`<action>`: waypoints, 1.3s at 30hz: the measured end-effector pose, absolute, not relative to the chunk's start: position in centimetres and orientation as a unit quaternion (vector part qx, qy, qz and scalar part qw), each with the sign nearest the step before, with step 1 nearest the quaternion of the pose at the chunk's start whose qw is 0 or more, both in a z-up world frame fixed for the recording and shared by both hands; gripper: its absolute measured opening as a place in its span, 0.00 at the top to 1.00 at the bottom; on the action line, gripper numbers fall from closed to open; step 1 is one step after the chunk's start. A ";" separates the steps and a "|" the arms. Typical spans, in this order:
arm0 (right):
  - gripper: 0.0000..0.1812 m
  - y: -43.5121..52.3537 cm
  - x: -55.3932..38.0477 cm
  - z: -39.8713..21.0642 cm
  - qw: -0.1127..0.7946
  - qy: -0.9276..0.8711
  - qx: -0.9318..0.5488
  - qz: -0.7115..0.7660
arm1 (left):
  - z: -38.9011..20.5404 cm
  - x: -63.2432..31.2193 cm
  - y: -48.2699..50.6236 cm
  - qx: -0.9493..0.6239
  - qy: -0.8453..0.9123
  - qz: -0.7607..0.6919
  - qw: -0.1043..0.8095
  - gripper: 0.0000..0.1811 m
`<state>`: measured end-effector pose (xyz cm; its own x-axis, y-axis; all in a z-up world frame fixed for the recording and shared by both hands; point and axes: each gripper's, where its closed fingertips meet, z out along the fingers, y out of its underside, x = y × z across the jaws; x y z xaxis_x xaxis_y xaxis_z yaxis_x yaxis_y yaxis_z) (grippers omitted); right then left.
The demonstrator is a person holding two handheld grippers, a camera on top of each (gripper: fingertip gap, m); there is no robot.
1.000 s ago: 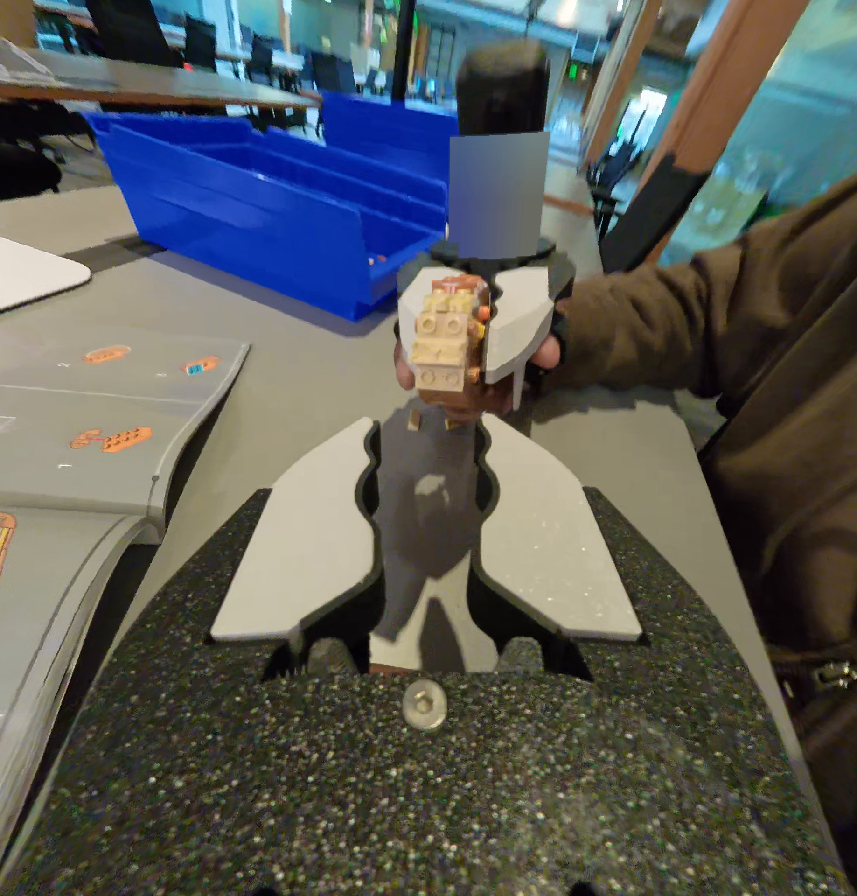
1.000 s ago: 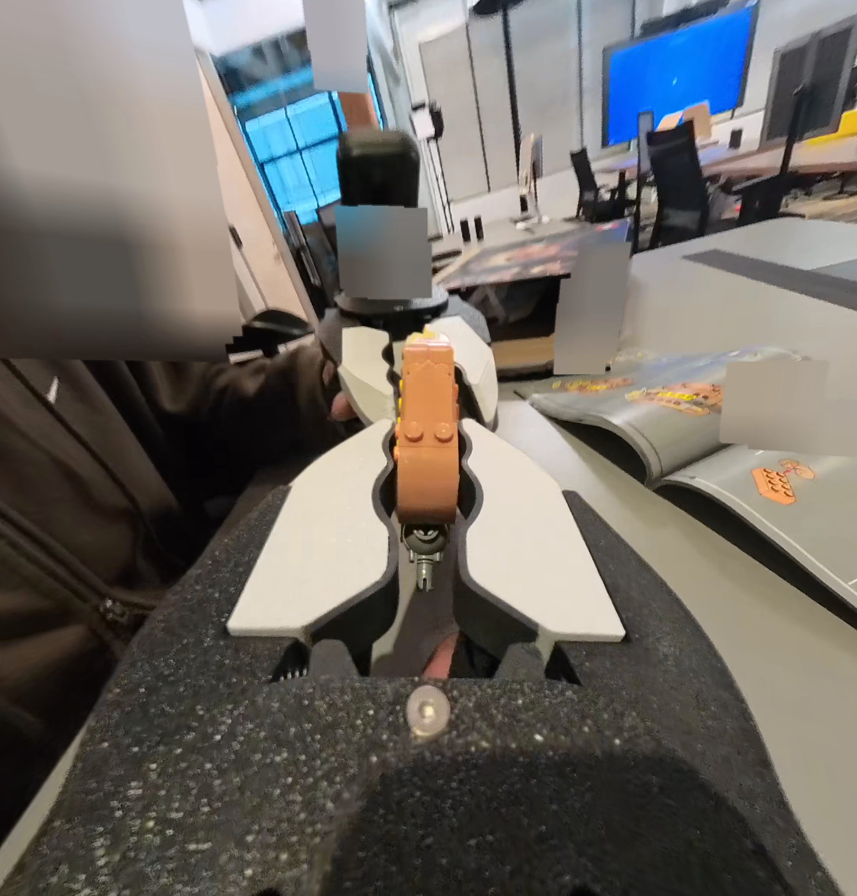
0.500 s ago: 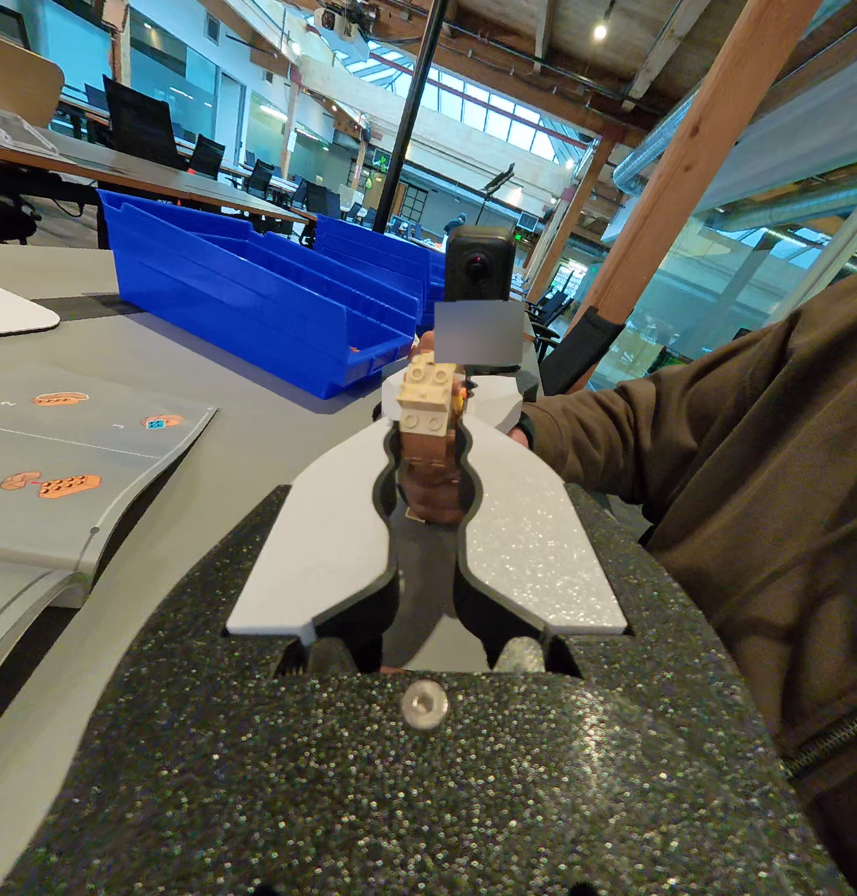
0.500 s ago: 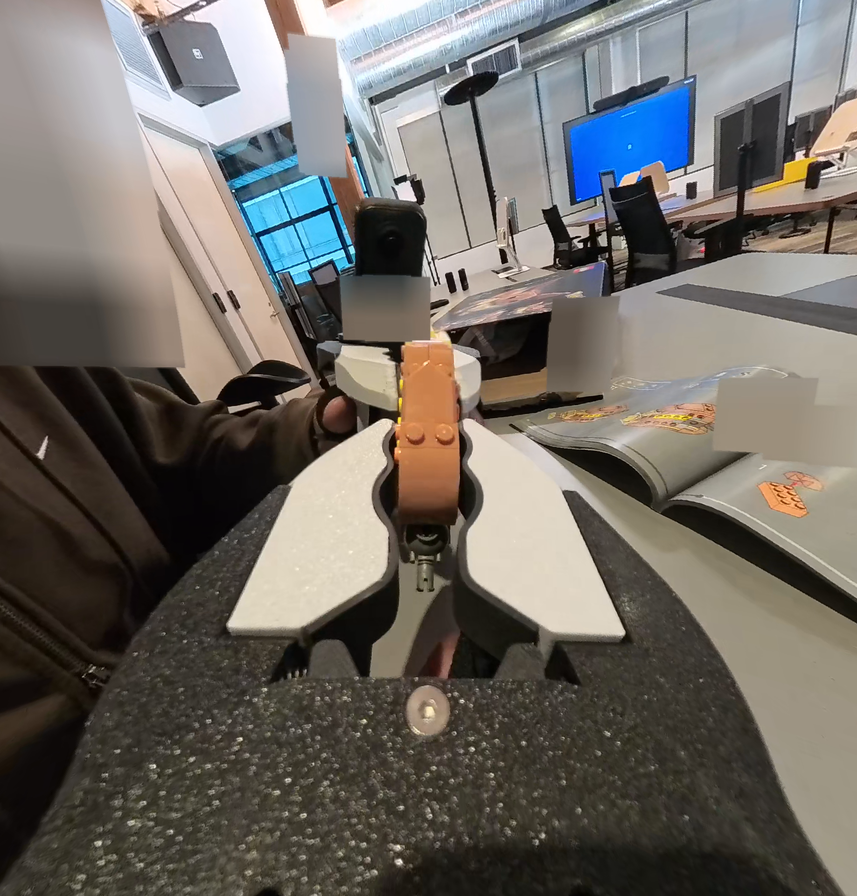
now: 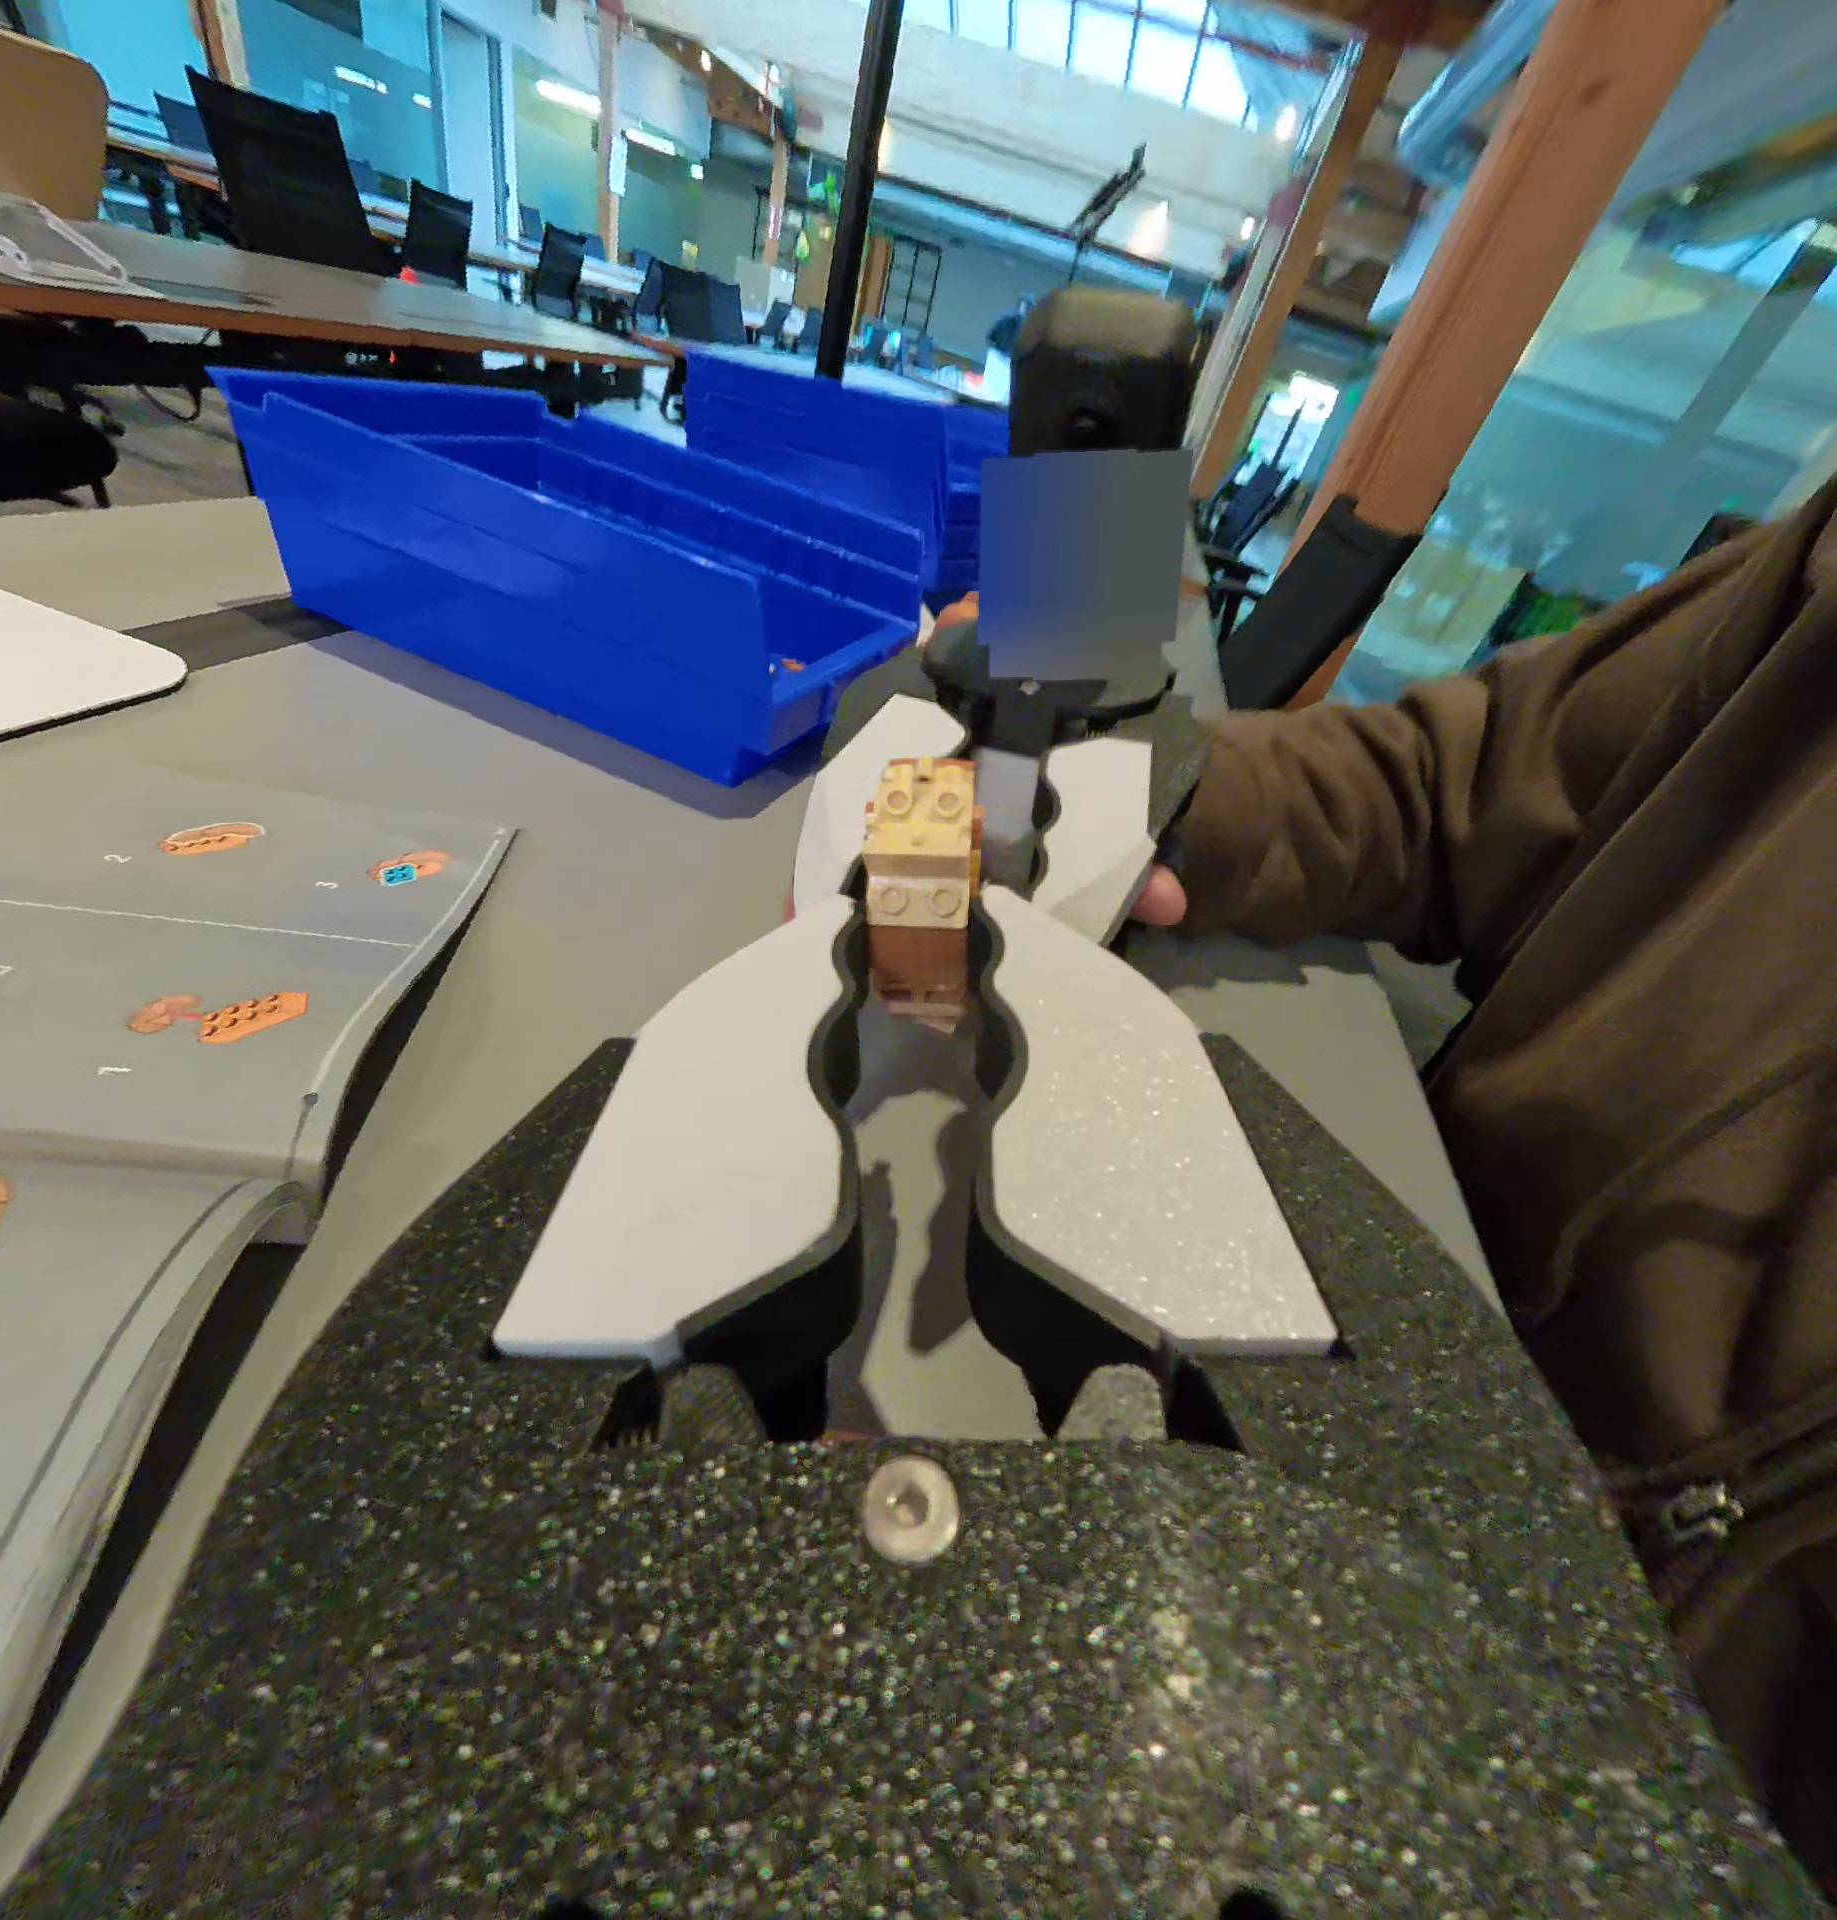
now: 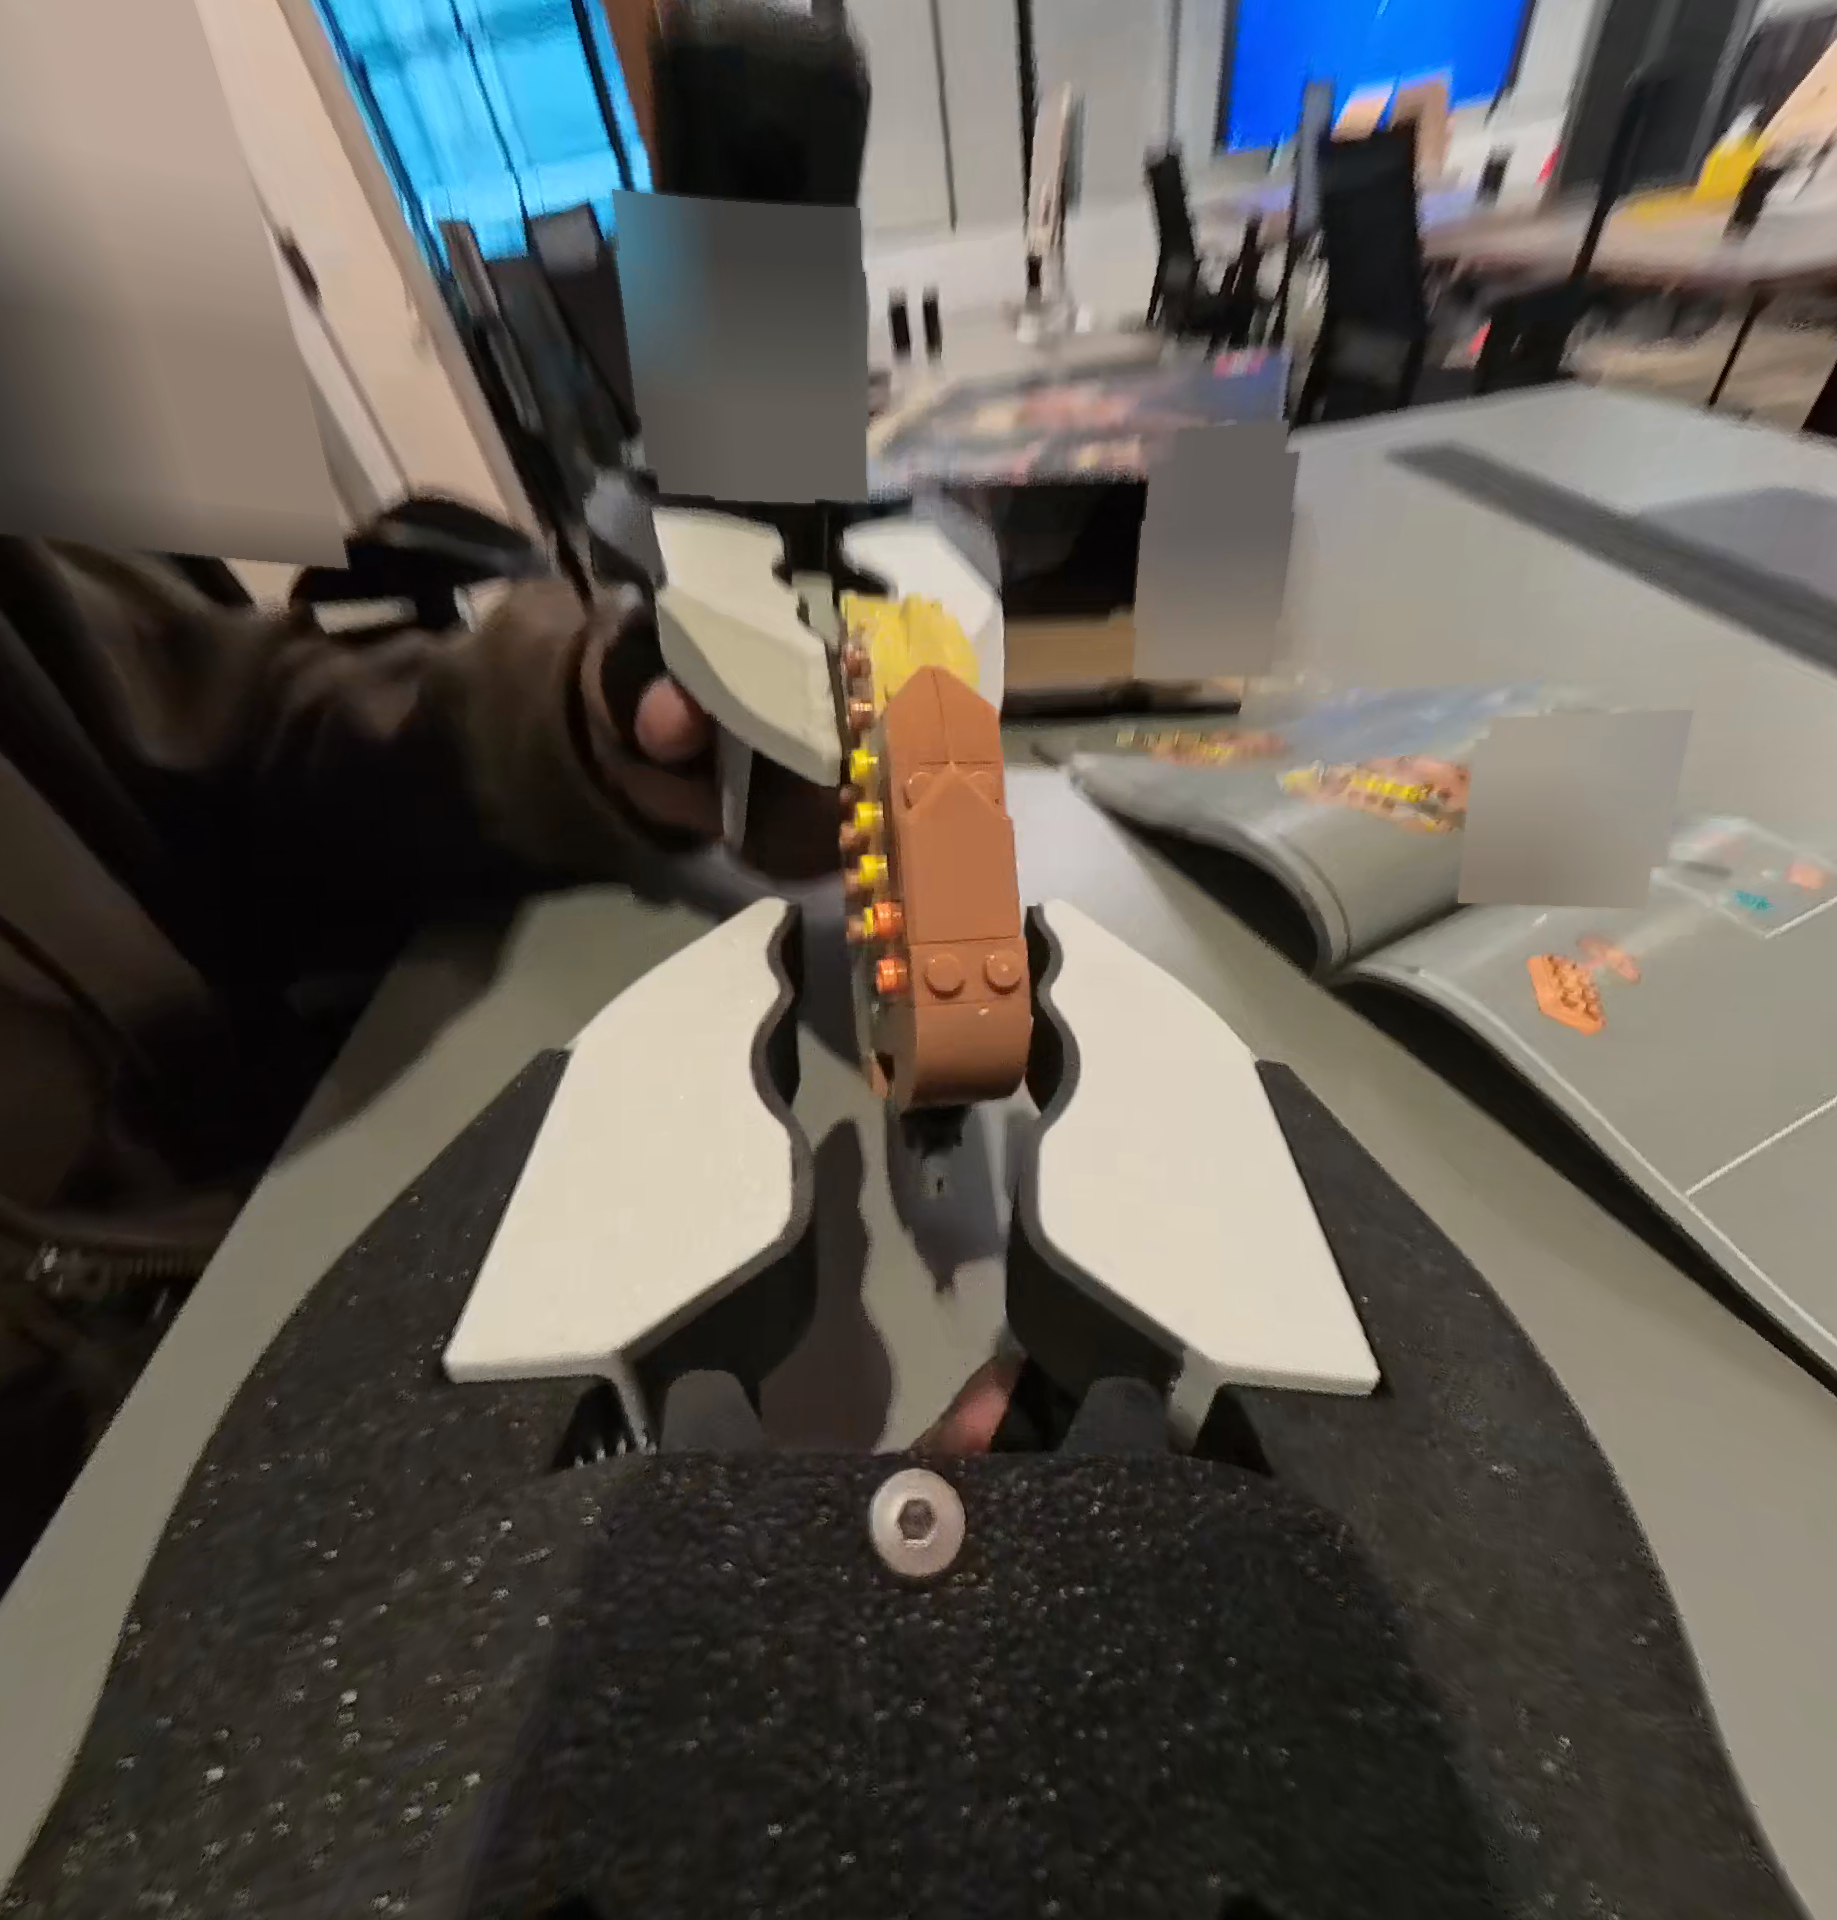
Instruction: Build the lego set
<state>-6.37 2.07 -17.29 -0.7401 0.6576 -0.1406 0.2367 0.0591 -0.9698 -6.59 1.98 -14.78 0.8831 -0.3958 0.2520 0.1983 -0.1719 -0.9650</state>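
Note:
The lego model (image 5: 916, 862) is a narrow brown body with tan bricks on its end; in the right wrist view (image 6: 955, 883) it shows a brown sloped top and yellow and orange studs along its left side. My left gripper (image 5: 919, 925) is shut on its tan and brown end and holds it above the grey table (image 5: 623, 831). My right gripper (image 6: 916, 914) is open, its fingers standing apart on both sides of the model's other end. Each gripper faces the other: the right one shows behind the model (image 5: 1090, 810), the left one at the far end (image 6: 872, 623).
Two blue bins (image 5: 581, 582) stand at the back of the table. An open instruction booklet (image 5: 166, 987) lies beside the grippers, also in the right wrist view (image 6: 1516, 1039). A person's brown sleeves (image 5: 1413, 810) reach in. A white board (image 5: 41, 665) lies far left.
My left gripper closed in on the model and shut on its tan end. My right gripper, shut on the brown end before, has opened. Both have dropped lower toward the table.

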 end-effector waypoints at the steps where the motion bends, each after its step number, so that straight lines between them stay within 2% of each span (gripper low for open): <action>1: 0.77 2.1 -6.3 -17.7 0.170 -0.718 -0.316 0.596 | -15.1 -6.6 1.9 -0.740 0.077 -0.222 0.630 0.90; 8: 0.79 1.1 -5.6 -20.0 0.160 -0.771 -0.306 0.536 | -16.8 -5.2 1.4 -0.779 0.137 -0.199 0.578 0.90; 12: 0.85 0.2 -4.9 -20.4 0.135 -0.775 -0.300 0.539 | -17.8 -4.3 1.1 -0.796 0.175 -0.182 0.550 0.90; 20: 0.88 -0.4 -4.3 -20.6 0.121 -0.773 -0.289 0.552 | -17.9 -3.7 1.0 -0.796 0.189 -0.191 0.542 0.90; 23: 0.88 -0.3 -4.4 -20.3 0.122 -0.766 -0.289 0.561 | -17.7 -3.6 1.1 -0.791 0.184 -0.192 0.551 0.90; 30: 0.88 0.4 -4.6 -18.8 0.096 -0.718 -0.308 0.617 | -16.1 -4.5 1.2 -0.770 0.175 -0.153 0.594 0.78; 37: 0.88 0.5 -4.5 -17.4 0.057 -0.672 -0.324 0.664 | -12.8 -5.2 1.2 -0.704 0.184 -0.076 0.682 0.79; 39: 0.88 0.5 -4.4 -17.3 0.053 -0.667 -0.324 0.669 | -12.4 -5.2 1.1 -0.692 0.199 -0.046 0.692 0.82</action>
<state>-4.45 0.52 -17.25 -0.7844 0.5033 -0.3625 0.3616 -0.1038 -0.9265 -5.17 1.13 -12.44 0.9170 -0.3382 -0.2116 -0.2115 0.0376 -0.9766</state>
